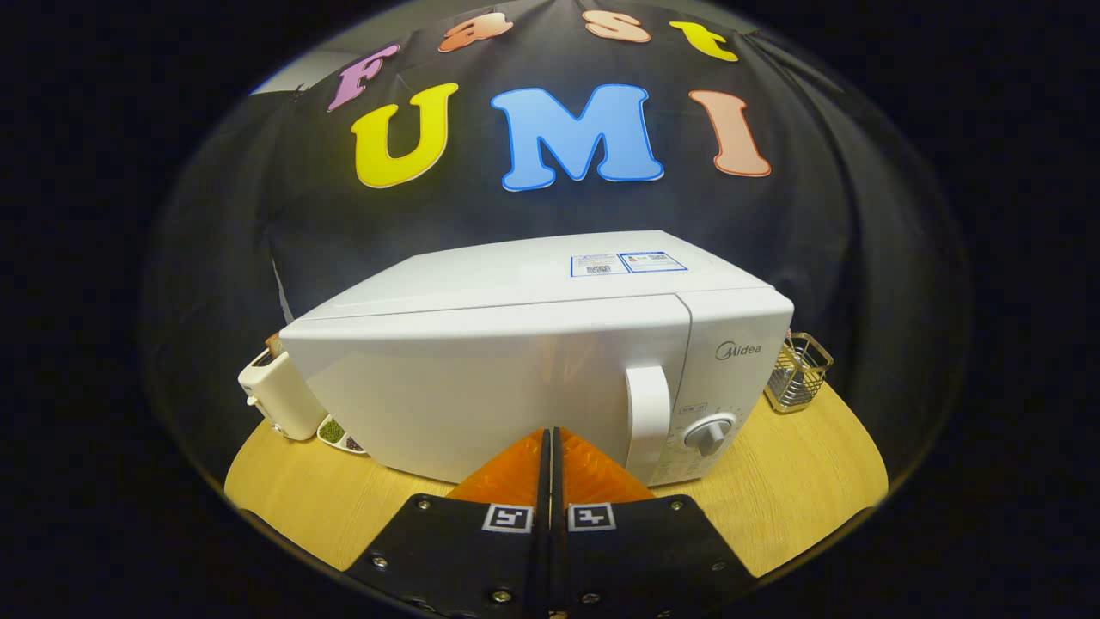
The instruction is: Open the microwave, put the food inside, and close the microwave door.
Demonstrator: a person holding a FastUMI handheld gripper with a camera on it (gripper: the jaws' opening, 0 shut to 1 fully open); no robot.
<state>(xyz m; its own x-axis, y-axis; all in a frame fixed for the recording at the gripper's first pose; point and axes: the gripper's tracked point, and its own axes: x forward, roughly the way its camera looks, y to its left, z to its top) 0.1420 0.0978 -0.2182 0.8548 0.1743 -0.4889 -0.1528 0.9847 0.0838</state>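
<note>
At the bottom centre of the frame, the gripper (pixel 550 443) has its two fingers pressed together with nothing between them, their tips just in front of the lower edge of the microwave door. Filling the middle of the frame, the white microwave (pixel 533 361) stands on a light wooden table (pixel 799 481) with its door closed. Its vertical door handle (pixel 648 413) sits just right of the fingertips, and a round dial (pixel 710 432) lies further right on the control panel. Left of the microwave stands a cream toaster (pixel 273 391), with a small dish (pixel 338 435) beside it holding what may be food, too small to tell. A wire basket (pixel 797 371) stands at middle right.
</note>
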